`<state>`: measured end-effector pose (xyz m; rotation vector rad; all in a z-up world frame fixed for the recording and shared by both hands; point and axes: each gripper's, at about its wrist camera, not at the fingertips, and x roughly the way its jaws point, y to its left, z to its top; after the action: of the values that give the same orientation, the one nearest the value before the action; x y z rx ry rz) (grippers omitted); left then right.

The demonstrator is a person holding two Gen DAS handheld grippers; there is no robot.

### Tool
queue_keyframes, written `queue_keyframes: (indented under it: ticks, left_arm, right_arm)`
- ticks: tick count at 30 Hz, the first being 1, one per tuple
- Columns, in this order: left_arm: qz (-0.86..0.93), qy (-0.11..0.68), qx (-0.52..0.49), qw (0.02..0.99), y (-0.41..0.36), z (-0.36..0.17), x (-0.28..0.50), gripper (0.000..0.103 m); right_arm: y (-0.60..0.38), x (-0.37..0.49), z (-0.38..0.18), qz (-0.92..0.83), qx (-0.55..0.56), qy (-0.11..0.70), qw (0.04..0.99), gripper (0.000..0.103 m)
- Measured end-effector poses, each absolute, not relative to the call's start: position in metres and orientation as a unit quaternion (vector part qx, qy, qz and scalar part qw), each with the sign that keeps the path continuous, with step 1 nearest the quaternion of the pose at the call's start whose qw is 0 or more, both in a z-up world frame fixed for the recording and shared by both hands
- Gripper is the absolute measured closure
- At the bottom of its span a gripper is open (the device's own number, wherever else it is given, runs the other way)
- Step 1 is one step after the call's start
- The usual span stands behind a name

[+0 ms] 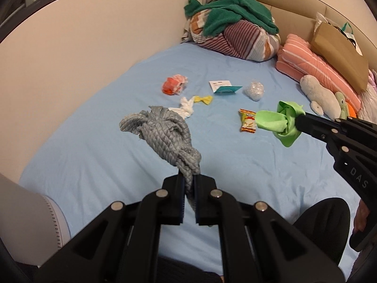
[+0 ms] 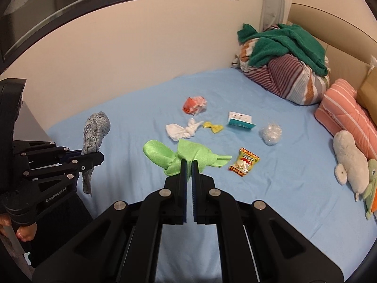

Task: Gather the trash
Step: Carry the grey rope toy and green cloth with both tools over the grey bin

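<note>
Grey ribbed cloth (image 1: pixel 162 129) is hanging pinched in the left claw (image 1: pixel 189 179), lifted clear of the blue bed sheet (image 1: pixel 94 160). Its bunched upper part is standing above the pads while a loose end is dangling below, as the right wrist view shows. The right claw (image 2: pixel 188 165) is pressing together on a knotted green cloth (image 2: pixel 179 156), also held above the bed.

Trash is lying scattered on the sheet beyond both claws: an orange and white crumpled wrapper (image 1: pixel 174 84), a white tissue (image 1: pixel 186 107) touching a yellow bow-shaped wrapper (image 1: pixel 203 99), a small white and teal box (image 1: pixel 223 87), a clear crumpled plastic ball (image 1: pixel 254 90) and a yellow snack packet (image 2: pixel 243 161). Near the headboard, a green towel (image 1: pixel 231 11) is draping over striped bedding (image 1: pixel 240 39), with a pink striped pillow (image 1: pixel 313 70) and plush toys (image 1: pixel 318 95) alongside.
</note>
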<state>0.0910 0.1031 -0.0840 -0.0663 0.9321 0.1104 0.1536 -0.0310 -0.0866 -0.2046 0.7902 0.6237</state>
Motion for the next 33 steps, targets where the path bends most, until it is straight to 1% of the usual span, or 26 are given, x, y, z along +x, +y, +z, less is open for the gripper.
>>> queue_keyframes:
  ticks: [13,23,33]
  left_arm:
    - [0.223,0.404,-0.090,0.883,0.224,-0.044,-0.030,0.096]
    - [0.324,0.378,-0.132,0.857,0.286,-0.023,-0.114,0.096]
    - [0.423,0.343,-0.151,0.825,0.341,0.005,-0.182,0.096]
  right_arm:
    - [0.126,0.085,-0.053,0.437,-0.140,0.336,0.822,0.100]
    - [0.225,0.022,-0.031,0.538,-0.183,0.300,0.766,0.100]
    - [0.297,-0.028,-0.006,0.617,-0.199,0.264,0.714,0.100]
